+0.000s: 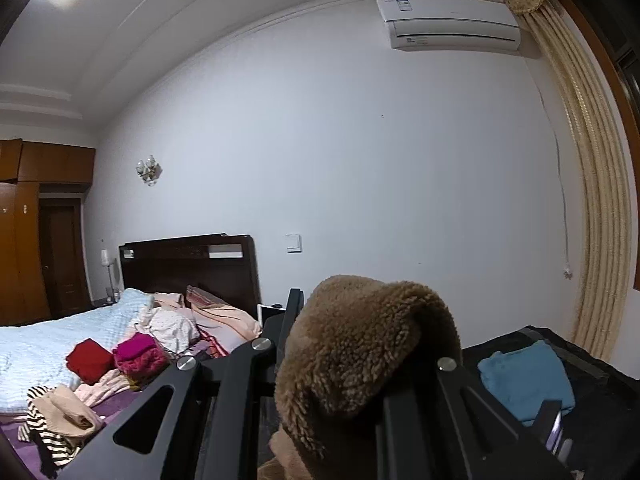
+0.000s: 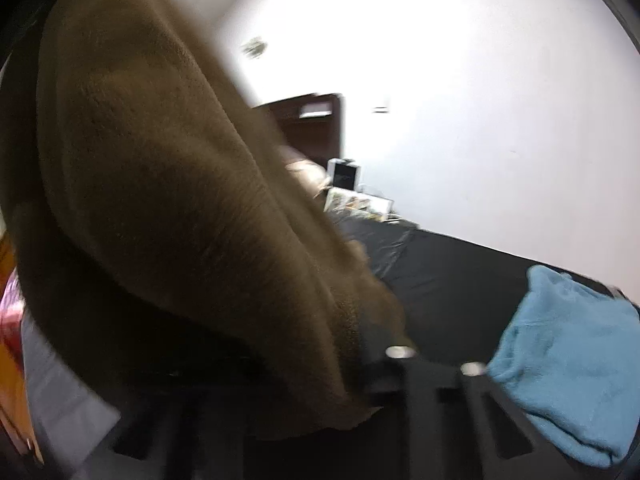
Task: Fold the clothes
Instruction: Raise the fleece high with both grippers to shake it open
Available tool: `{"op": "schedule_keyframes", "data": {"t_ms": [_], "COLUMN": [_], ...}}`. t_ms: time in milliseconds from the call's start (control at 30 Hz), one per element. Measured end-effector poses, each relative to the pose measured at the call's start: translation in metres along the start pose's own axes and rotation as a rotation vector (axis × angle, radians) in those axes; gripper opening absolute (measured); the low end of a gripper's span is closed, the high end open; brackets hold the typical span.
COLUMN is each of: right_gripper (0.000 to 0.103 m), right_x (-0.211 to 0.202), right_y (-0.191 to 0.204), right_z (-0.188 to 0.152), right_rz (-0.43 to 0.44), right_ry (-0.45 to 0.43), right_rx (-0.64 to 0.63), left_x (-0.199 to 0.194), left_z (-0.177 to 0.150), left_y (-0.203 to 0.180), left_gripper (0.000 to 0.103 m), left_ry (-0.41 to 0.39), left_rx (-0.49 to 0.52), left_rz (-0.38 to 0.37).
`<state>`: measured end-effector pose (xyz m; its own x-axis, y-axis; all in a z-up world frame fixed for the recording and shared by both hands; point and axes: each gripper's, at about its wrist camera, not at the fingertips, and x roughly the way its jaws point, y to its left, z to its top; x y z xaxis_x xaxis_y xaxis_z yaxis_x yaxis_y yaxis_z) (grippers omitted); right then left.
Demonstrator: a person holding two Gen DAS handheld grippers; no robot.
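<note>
Left wrist view shows the left gripper (image 1: 356,392) clenched on the brown fleece garment (image 1: 360,344), lifted clear of the black table (image 1: 600,400) so it hangs open for folding. Beside it, the right gripper (image 2: 432,364) seems to pinch its lower edge near the folded blue cloth (image 2: 560,360).

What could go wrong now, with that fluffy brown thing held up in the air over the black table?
1. The brown fleece garment is thick and bunched over the left gripper; only a small fold seems pinched, so it could slip free.
2. It hangs close to the folded blue garment on the black table; lowering or swinging it might drag that pile askew.
3. The fleece covers much of the right wrist view, so the right gripper's hold is hard to check.
</note>
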<state>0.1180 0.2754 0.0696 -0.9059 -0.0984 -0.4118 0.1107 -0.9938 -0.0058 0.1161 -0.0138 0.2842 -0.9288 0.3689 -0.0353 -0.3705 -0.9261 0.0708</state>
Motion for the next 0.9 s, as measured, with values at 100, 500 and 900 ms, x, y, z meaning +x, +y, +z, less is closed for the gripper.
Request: {"op": "schedule_keyframes", "data": {"t_ms": [100, 500, 900], "right_gripper": [0.018, 0.017, 0.017], "right_x": [-0.026, -0.213, -0.321], "right_y": [-0.018, -0.046, 0.008], "right_z": [0.017, 0.119, 0.199], "right_rz": [-0.076, -0.418, -0.566], "right_ry": [-0.096, -0.618, -0.875], "right_rx": [0.064, 0.075, -0.021], "left_x": [-0.001, -0.041, -0.143], "left_z": [-0.001, 0.018, 0.064], "left_y": [0.016, 0.036, 0.035], "left_gripper": [0.015, 0.015, 0.020], "left_ry": [0.002, -0.121, -0.376], "left_rx": [-0.013, 0.006, 0.092], "left_rz": [0.034, 0.089, 0.152]}}
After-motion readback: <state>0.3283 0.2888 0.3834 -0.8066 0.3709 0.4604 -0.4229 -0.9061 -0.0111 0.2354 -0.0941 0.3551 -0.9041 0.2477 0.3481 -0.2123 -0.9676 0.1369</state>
